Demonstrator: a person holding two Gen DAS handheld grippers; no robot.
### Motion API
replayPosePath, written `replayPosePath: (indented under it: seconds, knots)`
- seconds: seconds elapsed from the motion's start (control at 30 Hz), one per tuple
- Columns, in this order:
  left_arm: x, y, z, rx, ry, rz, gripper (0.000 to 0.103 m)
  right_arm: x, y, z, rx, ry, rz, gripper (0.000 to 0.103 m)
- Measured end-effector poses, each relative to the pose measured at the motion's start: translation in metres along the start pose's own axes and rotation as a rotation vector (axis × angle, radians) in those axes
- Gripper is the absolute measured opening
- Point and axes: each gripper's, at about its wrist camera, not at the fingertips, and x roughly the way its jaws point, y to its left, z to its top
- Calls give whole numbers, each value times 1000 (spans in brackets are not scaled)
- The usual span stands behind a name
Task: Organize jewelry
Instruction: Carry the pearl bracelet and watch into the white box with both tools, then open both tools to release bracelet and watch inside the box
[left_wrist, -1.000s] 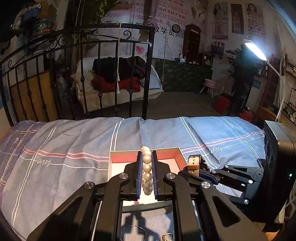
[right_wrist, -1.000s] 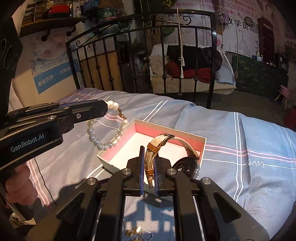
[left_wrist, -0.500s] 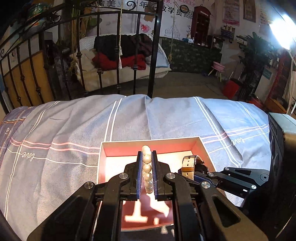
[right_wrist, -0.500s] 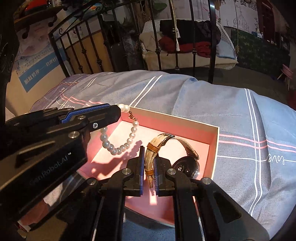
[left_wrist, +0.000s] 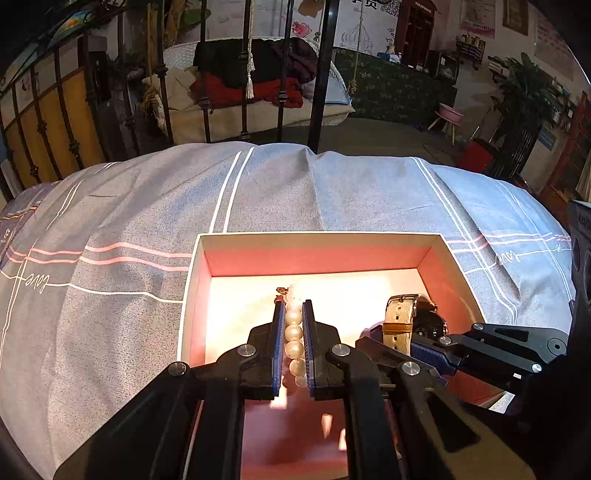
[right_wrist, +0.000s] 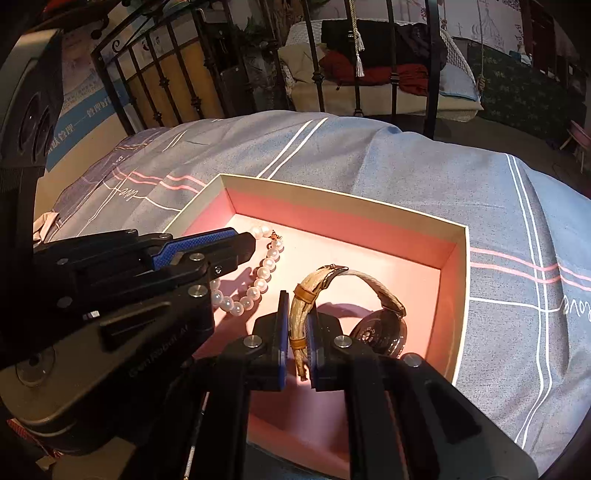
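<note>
Near: left gripper (left_wrist: 294, 343) jaws clenched on a pearl bracelet (left_wrist: 294, 332); beads run in a line between the pads, long axis toward 12 o'clock. In the right wrist view the rest of the strand droops in a loop toward the box floor; contact with the floor cannot be told.

Right gripper (right_wrist: 298, 332) jaws clenched on the tan strap of a wristwatch (right_wrist: 380, 330). Strap arches toward 1 o'clock; dark dial hangs at 2 o'clock from the jaws, low over the floor.

Middle: open box (left_wrist: 317, 238), pink inside, under both loads. Bracelet on its left half, watch on its right.

Judgement: both pieces sit over their spots; release looks next.

Far: striped bedspread (left_wrist: 129, 221), iron bed rail (left_wrist: 321, 74).
</note>
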Motion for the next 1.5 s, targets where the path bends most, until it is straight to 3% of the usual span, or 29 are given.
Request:
replayPosePath:
  seconds: [0.6, 0.7, 0.73, 0.77, 0.83, 0.9, 1.07, 1.13, 1.23, 1.37, 1.5]
  knots:
    - [13, 1, 0, -28, 94, -3, 11, -1, -4, -10, -14, 34, -3, 12]
    - [8, 0, 2, -23, 91, -14, 23, -8, -1, -13, -34, 33, -15, 28]
    - [4, 0, 3, -25, 84, -10, 35, -12, 1, -14, -40, 25, -19, 32]
    - [0, 0, 4, -30, 74, -8, 41, -16, 2, -15, -40, 17, -21, 33]
    - [-10, 1, 5, -44, 49, -22, 52, -25, 5, -18, -50, 2, -29, 53]
    - [-21, 2, 5, -50, 33, -34, 56, -35, 11, -22, -75, -24, -50, 65]
    - [-59, 10, -1, -64, -34, -58, 62, -73, 19, -38, -63, -108, -71, 70]
    - [-77, 16, -10, -74, -63, -68, 70, -91, 18, -50, -37, -151, -90, 81]
    - [-100, 27, -34, -97, -90, -64, 76, -116, 16, -74, 16, -200, -136, 86]
    - [-108, 37, -78, -108, -67, -44, 77, -135, 11, -110, 91, -224, -196, 88]
    - [-105, 31, -113, -69, -26, -20, 77, -144, 6, -143, 142, -219, -194, 88]
